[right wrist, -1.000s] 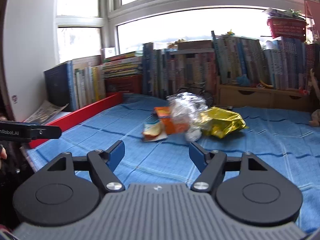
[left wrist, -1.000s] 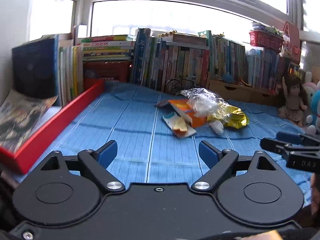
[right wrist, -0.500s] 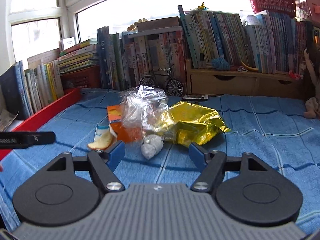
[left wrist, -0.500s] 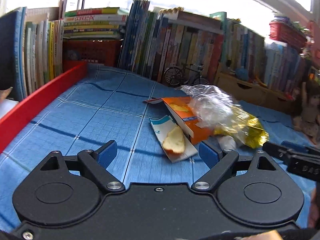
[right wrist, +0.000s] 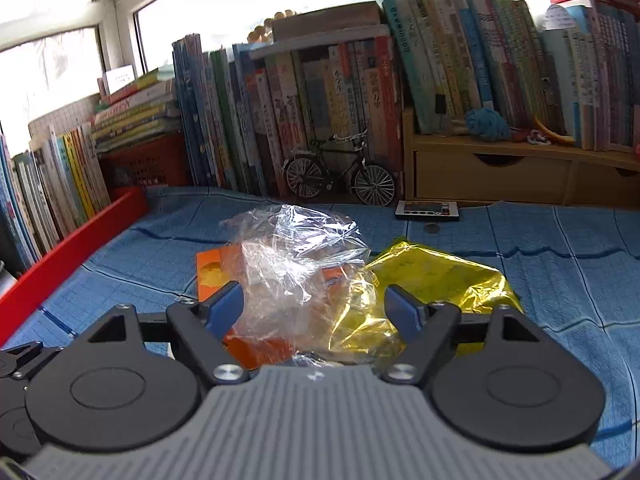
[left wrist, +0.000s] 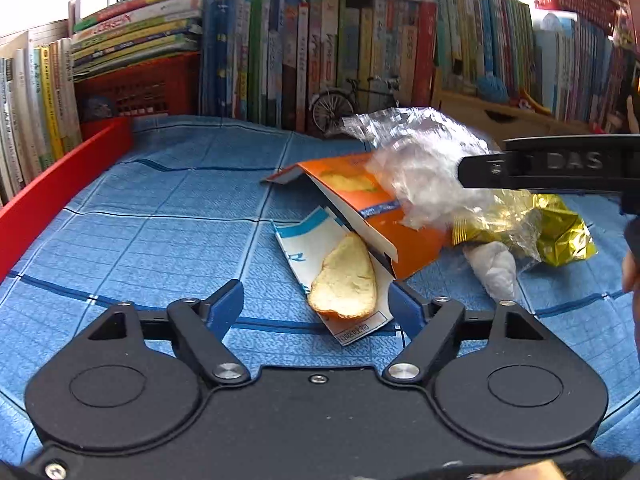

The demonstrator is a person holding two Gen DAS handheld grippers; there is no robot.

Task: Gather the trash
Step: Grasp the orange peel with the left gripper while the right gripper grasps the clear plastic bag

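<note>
A pile of trash lies on the blue mat (left wrist: 160, 220). In the left wrist view I see a white-and-blue wrapper with a chip picture (left wrist: 340, 280), an orange carton (left wrist: 360, 204), crumpled clear plastic (left wrist: 420, 168), a gold foil bag (left wrist: 560, 232) and a white tissue wad (left wrist: 492, 268). My left gripper (left wrist: 316, 308) is open, with the wrapper's near end between its fingers. My right gripper (right wrist: 314, 308) is open over the clear plastic (right wrist: 296, 256), the orange carton (right wrist: 212, 272) and the gold foil bag (right wrist: 432, 280). Its black finger crosses the left wrist view at the right.
Rows of books (left wrist: 320, 40) line the back and left. A model bicycle (right wrist: 340, 180), a wooden drawer unit (right wrist: 500, 176), a small remote (right wrist: 426, 211) and a coin (right wrist: 431, 229) sit at the back. A red rail (left wrist: 52, 188) borders the mat's left side.
Both grippers have moved forward and down onto the trash pile. The wrapper now lies between the left fingers, and the clear plastic between the right ones. Both stay open.
</note>
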